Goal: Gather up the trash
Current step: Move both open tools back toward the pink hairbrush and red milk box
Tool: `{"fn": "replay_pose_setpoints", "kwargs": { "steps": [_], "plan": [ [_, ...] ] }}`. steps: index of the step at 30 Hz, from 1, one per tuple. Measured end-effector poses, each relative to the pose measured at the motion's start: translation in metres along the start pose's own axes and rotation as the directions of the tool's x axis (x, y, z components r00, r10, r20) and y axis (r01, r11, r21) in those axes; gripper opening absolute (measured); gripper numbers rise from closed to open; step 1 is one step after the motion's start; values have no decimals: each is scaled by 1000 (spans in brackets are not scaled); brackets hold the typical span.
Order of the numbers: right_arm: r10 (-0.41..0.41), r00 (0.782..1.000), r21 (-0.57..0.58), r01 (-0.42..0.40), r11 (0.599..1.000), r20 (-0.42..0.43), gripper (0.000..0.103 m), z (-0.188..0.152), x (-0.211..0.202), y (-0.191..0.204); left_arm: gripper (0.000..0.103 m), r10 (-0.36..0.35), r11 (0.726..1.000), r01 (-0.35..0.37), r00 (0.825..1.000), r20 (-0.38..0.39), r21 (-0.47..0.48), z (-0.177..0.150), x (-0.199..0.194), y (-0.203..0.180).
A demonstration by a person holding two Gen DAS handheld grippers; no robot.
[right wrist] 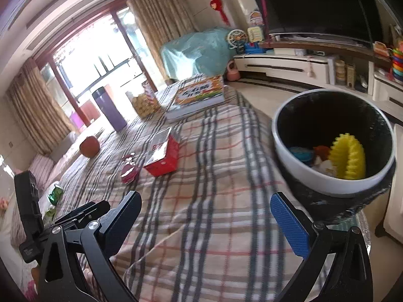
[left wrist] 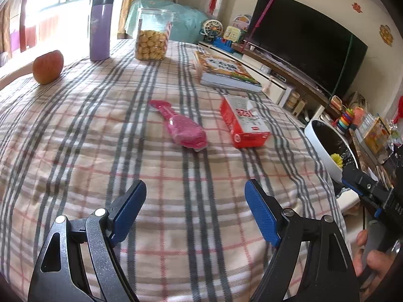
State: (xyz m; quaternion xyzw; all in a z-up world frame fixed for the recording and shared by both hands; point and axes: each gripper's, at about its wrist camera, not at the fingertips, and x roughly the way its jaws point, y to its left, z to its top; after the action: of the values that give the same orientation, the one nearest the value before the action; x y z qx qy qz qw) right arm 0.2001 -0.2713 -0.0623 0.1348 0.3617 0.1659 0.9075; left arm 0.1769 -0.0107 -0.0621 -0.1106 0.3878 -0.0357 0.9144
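Observation:
A pink wrapper (left wrist: pixel 185 128) lies in the middle of the plaid-covered table (left wrist: pixel 126 156), ahead of my open, empty left gripper (left wrist: pixel 195 196). A torn red and white carton (left wrist: pixel 245 120) lies just right of it. In the right wrist view the wrapper (right wrist: pixel 129 170) and carton (right wrist: pixel 162 154) lie to the far left. My right gripper (right wrist: pixel 204 209) is open and empty over the table's right side. The white bin with a black liner (right wrist: pixel 302 171) stands past the table's right edge and holds a yellow spiky item (right wrist: pixel 348 159) and other scraps.
An apple (left wrist: pixel 48 66), a purple flask (left wrist: pixel 100 27), a jar of snacks (left wrist: pixel 152 35) and a thick book (left wrist: pixel 226 71) stand at the far side of the table. A TV (left wrist: pixel 307 40) and a low cabinet line the right wall. The bin also shows in the left wrist view (left wrist: pixel 325 156).

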Motion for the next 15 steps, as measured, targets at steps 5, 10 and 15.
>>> {"fn": "replay_pose_setpoints", "kwargs": {
  "steps": [5, 10, 15],
  "plan": [
    [20, 999, -22, -21, 1000, -38, 103, -1, 16, 11, 82, 9, 1000, -9, 1000, -4, -9, 4, 3, 6],
    [35, 997, -50, -39, 998, -67, 103, 0, 32, 20, 82, 12, 1000, -13, 1000, -21, -27, 7, 10, 14],
    [66, 994, -44, -70, 997, -82, 103, 4, 43, 23, 82, 2, 999, -3, 999, -37, -35, 15, 24, 15]
  ]
}}
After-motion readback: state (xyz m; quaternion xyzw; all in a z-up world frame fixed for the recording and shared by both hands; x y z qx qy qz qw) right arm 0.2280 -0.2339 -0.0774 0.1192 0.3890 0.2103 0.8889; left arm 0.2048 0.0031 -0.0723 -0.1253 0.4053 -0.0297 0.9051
